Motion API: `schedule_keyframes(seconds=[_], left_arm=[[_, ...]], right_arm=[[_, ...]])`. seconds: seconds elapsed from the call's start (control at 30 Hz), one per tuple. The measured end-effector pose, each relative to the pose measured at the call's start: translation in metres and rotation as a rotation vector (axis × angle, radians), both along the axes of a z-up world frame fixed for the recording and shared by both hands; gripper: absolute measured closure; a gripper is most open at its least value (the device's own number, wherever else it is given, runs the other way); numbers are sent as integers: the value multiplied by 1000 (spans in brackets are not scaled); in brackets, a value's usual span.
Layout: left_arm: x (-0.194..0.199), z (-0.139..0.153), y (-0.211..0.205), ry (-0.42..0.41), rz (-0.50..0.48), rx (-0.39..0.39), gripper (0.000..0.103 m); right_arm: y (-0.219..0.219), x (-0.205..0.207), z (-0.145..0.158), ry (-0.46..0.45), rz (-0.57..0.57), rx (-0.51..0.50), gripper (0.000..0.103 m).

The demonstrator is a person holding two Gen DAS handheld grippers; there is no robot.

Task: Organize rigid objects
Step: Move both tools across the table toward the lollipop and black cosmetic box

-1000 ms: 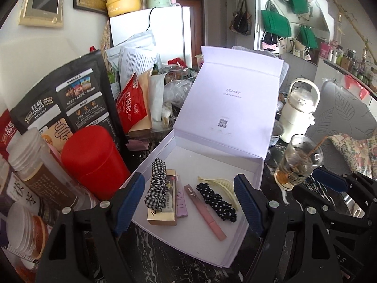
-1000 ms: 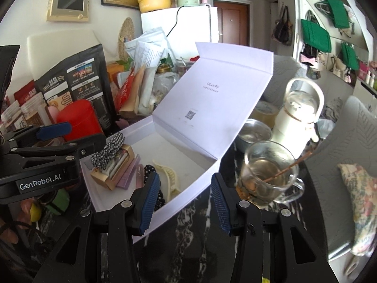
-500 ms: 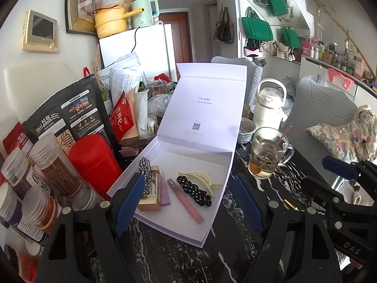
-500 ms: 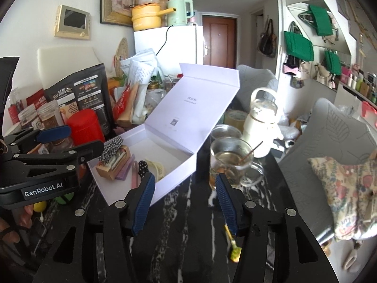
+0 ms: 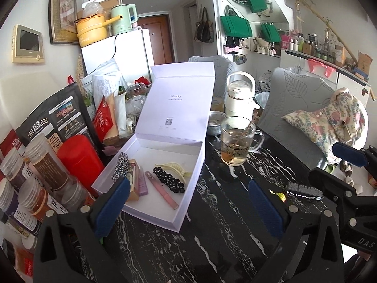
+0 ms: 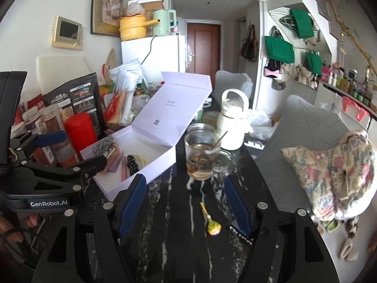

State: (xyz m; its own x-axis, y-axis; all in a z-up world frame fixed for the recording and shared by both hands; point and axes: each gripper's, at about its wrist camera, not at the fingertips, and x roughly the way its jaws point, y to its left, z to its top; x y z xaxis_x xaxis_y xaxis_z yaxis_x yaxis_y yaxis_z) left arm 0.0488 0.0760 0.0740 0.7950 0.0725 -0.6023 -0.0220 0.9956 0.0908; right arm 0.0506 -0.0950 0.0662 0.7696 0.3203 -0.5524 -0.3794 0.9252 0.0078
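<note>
An open white box [image 5: 190, 188] [image 6: 162, 162] with its lid upright lies on the black marble table. Inside are a checked scrunchie [image 5: 120, 166], a tan box [image 5: 132, 179], a pink stick [image 5: 161, 189], a black dotted clip [image 5: 168, 182] and a cream claw clip [image 5: 173, 167]. My left gripper [image 5: 188, 208] is open and empty, just in front of the box. My right gripper [image 6: 186, 205] is open and empty, above a yellow wrapped lollipop [image 6: 212, 224] and beside a black ridged item [image 5: 304, 192] on the table.
A glass mug of tea [image 5: 235, 141] [image 6: 202, 158] stands right of the box, a white kettle jug [image 6: 232, 122] behind it. A red canister [image 5: 79, 158], jars [image 5: 44, 162] and snack bags [image 5: 54, 118] crowd the left. A grey chair [image 5: 297, 108] with a floral cushion stands right.
Both grippers have pulled back from the box and risen, so the box looks smaller. The lollipop and black item have come into view. Both stay open.
</note>
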Motion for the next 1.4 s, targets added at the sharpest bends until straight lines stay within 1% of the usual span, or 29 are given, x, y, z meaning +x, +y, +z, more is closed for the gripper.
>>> schedule_keyframes(seconds=[0.23, 0.5, 0.63, 0.9, 1.0, 1.13, 1.33, 1.4], left_arm=[[-9, -10, -20, 20, -45, -13, 1], [-18, -24, -44, 41, -113, -51, 1], [-20, -28, -51, 41, -118, -50, 1], [-18, -49, -52, 81, -94, -78, 1], [-14, -58, -50, 109, -89, -103, 1], [-8, -72, -47, 145, -80, -114, 1], [5, -87, -41, 192, -63, -146, 1], [10, -92, -40, 206, -61, -144, 1]], right_arm=[[-27, -12, -8, 14, -46, 5, 32], [-54, -19, -23, 42, -92, 18, 32], [-64, -21, -35, 54, -93, 32, 32], [-73, -16, -64, 97, -61, 39, 32], [-74, -11, -78, 126, -44, 37, 36], [-73, 2, -96, 174, -19, 53, 48], [-66, 28, -119, 235, 4, 71, 51], [-62, 36, -126, 253, 14, 69, 51]])
